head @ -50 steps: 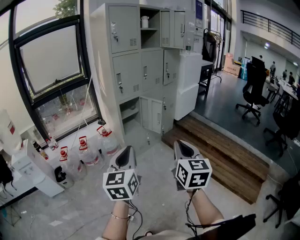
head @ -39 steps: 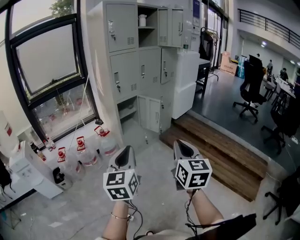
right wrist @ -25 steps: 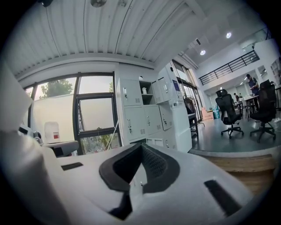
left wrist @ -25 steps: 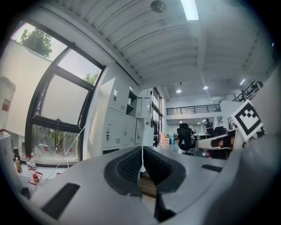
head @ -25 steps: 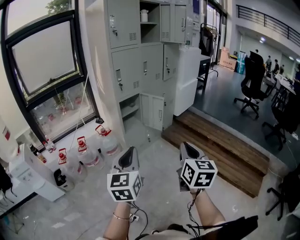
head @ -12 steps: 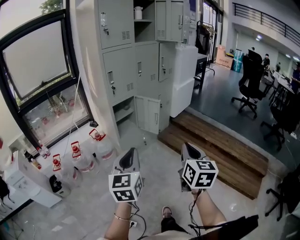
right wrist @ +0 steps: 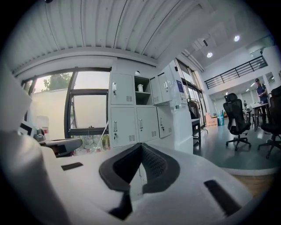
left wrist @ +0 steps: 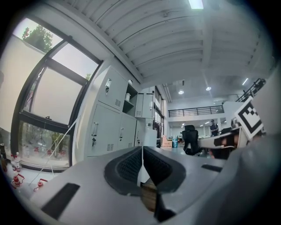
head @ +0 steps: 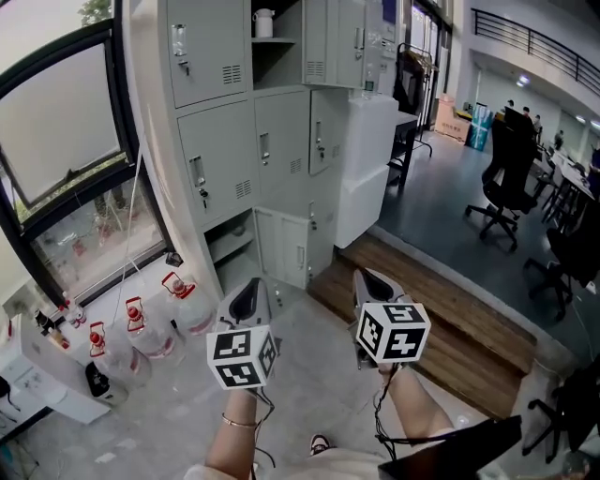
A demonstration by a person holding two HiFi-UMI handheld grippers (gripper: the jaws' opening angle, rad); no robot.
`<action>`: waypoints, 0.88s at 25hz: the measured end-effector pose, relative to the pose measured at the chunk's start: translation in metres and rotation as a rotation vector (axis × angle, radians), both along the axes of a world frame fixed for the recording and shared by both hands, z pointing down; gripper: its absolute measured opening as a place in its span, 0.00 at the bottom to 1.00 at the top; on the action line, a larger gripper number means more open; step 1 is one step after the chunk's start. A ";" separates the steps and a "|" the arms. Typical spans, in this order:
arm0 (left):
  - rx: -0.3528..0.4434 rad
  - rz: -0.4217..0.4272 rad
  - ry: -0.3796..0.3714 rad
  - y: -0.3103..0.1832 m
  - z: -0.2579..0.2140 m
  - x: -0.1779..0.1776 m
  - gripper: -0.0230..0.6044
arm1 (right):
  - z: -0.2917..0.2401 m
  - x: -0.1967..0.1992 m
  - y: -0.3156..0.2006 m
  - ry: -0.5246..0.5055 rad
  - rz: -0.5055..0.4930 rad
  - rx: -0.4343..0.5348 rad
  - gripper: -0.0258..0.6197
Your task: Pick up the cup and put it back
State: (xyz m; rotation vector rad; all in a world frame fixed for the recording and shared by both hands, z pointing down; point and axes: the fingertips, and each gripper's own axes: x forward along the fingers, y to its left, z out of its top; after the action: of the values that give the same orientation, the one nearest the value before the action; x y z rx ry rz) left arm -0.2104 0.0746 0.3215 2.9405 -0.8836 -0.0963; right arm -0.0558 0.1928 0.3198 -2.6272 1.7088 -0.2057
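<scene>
The left hand-held gripper [head: 247,296] and right hand-held gripper [head: 371,284] point level, side by side, each with jaws pressed together on nothing. The cup [head: 263,22] stands in the lockers' [head: 281,141] open top compartment, well apart from both.

You've got matt grey metal lockers [head: 225,159], wood-plank step [head: 441,309], smooth grey floor [head: 309,375]. L claw [left wrist: 142,163] & R claw [right wrist: 140,165]: matt white plastic w/ black ribbed pads [right wrist: 156,167].
</scene>
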 end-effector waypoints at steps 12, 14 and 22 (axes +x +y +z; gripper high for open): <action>0.000 -0.066 -0.031 -0.061 0.003 0.090 0.06 | 0.004 0.095 -0.077 -0.019 -0.081 0.003 0.03; -0.004 -0.074 -0.041 -0.072 0.005 0.099 0.06 | 0.008 0.105 -0.088 -0.028 -0.087 0.001 0.03; -0.010 -0.074 -0.050 -0.113 0.017 0.136 0.06 | 0.023 0.145 -0.128 -0.041 -0.078 -0.012 0.03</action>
State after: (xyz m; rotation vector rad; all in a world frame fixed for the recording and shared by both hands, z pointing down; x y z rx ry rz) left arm -0.0746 -0.0388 0.3387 2.9134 -0.9966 -0.0231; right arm 0.0891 0.0648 0.3432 -2.5475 1.8040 -0.2690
